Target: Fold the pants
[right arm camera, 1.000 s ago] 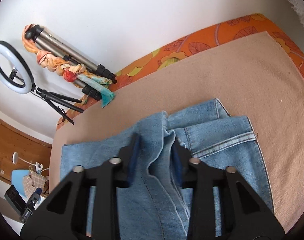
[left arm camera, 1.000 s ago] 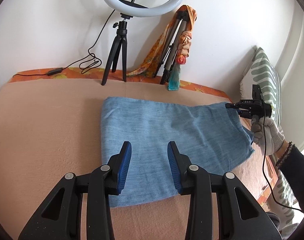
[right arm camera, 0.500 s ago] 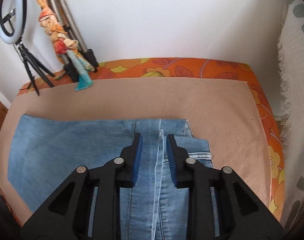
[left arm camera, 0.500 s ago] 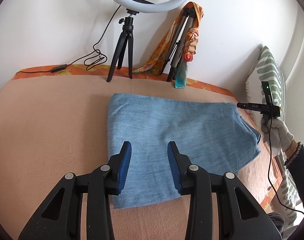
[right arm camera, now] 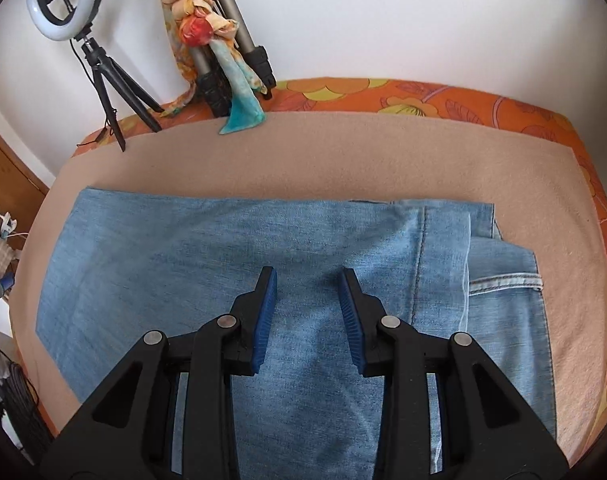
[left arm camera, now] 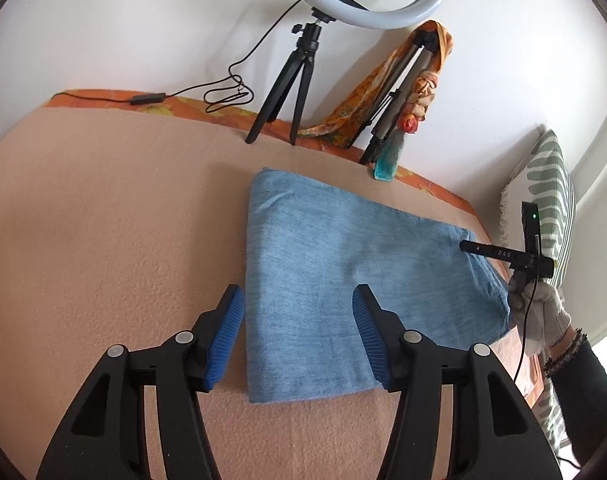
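The light-blue denim pants [left arm camera: 343,264] lie folded flat on a peach blanket [left arm camera: 103,240]. In the right wrist view the pants [right arm camera: 223,264] fill the middle, with the waistband and a pocket seam at the right end. My left gripper [left arm camera: 298,334] is open and empty, hovering above the near left corner of the pants. My right gripper [right arm camera: 308,314] is open and empty just above the middle of the denim. It also shows in the left wrist view [left arm camera: 503,256], held by a gloved hand over the pants' right end.
A ring light on a black tripod [left arm camera: 303,76] and a folded tripod wrapped in a scarf [left arm camera: 403,92] stand against the back wall. A green-patterned pillow [left arm camera: 551,200] sits at the right. An orange floral sheet [right arm camera: 423,96] borders the blanket.
My right gripper let go of the denim edge, opened and moved left over the flat pants. My left gripper opened wider and shifted left toward the pants' corner.
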`<state>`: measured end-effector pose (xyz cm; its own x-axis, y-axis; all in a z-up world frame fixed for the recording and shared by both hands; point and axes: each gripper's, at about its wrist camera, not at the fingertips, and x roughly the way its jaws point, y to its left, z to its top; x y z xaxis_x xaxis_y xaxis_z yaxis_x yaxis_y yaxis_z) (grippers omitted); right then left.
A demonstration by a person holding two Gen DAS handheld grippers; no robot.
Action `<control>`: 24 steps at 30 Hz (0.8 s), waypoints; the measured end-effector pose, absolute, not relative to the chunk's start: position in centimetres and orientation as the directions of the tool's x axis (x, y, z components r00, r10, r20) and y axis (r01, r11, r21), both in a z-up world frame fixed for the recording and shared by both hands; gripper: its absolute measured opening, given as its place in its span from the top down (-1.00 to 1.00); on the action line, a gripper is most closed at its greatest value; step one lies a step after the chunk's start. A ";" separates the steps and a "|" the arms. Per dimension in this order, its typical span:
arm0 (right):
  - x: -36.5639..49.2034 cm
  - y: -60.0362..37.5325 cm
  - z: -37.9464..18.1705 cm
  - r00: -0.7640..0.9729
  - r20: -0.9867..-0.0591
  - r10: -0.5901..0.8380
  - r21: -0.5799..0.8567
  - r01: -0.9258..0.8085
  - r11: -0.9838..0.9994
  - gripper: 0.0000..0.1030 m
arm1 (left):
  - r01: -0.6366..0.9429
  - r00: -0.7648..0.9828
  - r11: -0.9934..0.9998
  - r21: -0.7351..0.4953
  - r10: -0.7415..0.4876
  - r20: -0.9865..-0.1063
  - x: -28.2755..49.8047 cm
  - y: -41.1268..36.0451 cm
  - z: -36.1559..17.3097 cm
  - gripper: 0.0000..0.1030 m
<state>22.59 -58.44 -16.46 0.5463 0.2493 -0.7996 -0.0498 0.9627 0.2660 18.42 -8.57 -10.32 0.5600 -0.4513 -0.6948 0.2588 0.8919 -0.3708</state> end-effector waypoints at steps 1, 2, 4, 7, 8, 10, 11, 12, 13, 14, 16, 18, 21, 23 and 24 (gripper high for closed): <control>22.6 -58.6 -16.7 0.542 -0.801 0.255 0.277 -0.042 0.960 0.34 | 0.243 0.561 0.895 -0.375 -0.445 -0.698 18.5 -8.2 -10.6 -0.08; 22.7 -58.7 -16.9 0.540 -0.800 0.260 0.286 -0.037 0.958 0.34 | 0.230 0.558 0.895 -0.383 -0.444 -0.701 18.6 -7.9 -11.0 -0.08; 22.9 -58.8 -17.1 0.537 -0.803 0.260 0.289 -0.031 0.957 0.34 | 0.205 0.539 0.888 -0.412 -0.454 -0.709 19.0 -7.6 -11.9 -0.08; 23.1 -58.1 -17.3 0.523 -0.821 0.228 0.249 -0.032 0.968 0.33 | 0.173 0.494 0.875 -0.451 -0.473 -0.729 19.6 -7.5 -13.8 -0.08; 23.2 -58.0 -17.0 0.518 -0.827 0.217 0.239 -0.026 0.971 0.31 | 0.167 0.482 0.870 -0.464 -0.482 -0.731 19.7 -7.5 -14.3 -0.08; 23.2 -57.7 -16.4 0.516 -0.830 0.211 0.241 -0.009 0.970 0.27 | 0.154 0.468 0.868 -0.471 -0.484 -0.739 19.8 -7.7 -15.3 -0.08; 23.1 -57.5 -16.0 0.517 -0.829 0.215 0.247 -0.007 0.969 0.26 | 0.148 0.460 0.865 -0.479 -0.490 -0.740 19.9 -7.6 -15.7 -0.08; 23.0 -57.2 -15.5 0.518 -0.827 0.218 0.250 -0.010 0.968 0.23 | 0.142 0.452 0.859 -0.493 -0.499 -0.739 19.9 -7.6 -16.0 -0.08; 22.8 -56.7 -15.0 0.522 -0.825 0.217 0.246 -0.014 0.969 0.20 | 0.138 0.444 0.851 -0.506 -0.510 -0.737 20.0 -7.6 -16.3 -0.08; 22.6 -56.1 -14.3 0.527 -0.822 0.216 0.242 -0.020 0.970 0.13 | 0.134 0.439 0.845 -0.518 -0.519 -0.734 20.0 -7.5 -16.5 -0.08; 22.4 -54.8 -13.0 0.534 -0.812 0.235 0.256 -0.036 0.966 0.01 | 0.138 0.434 0.833 -0.536 -0.537 -0.723 19.9 -7.6 -16.7 -0.08; 22.2 -53.3 -11.7 0.542 -0.799 0.261 0.279 -0.050 0.959 -0.11 | 0.144 0.436 0.822 -0.551 -0.552 -0.710 19.9 -7.6 -16.7 -0.08; 22.5 -49.9 -9.8 0.541 -0.787 0.297 0.298 -0.088 0.950 -0.12 | 0.135 0.438 0.795 -0.591 -0.583 -0.684 20.0 -7.3 -16.8 -0.03; 22.7 -47.3 -8.7 0.537 -0.785 0.311 0.294 -0.119 0.948 -0.12 | 0.140 0.442 0.785 -0.603 -0.595 -0.672 20.0 -7.4 -16.8 -0.03; 22.9 -46.1 -8.3 0.532 -0.785 0.317 0.293 -0.132 0.947 -0.12 | 0.142 0.443 0.780 -0.609 -0.600 -0.666 20.0 -7.5 -16.8 -0.03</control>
<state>22.89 -46.05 -8.33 0.5323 0.3169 -0.7850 -0.1319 0.9470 0.2929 19.98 -7.47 -16.83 0.4434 -0.6002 -0.6657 0.1424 0.7804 -0.6088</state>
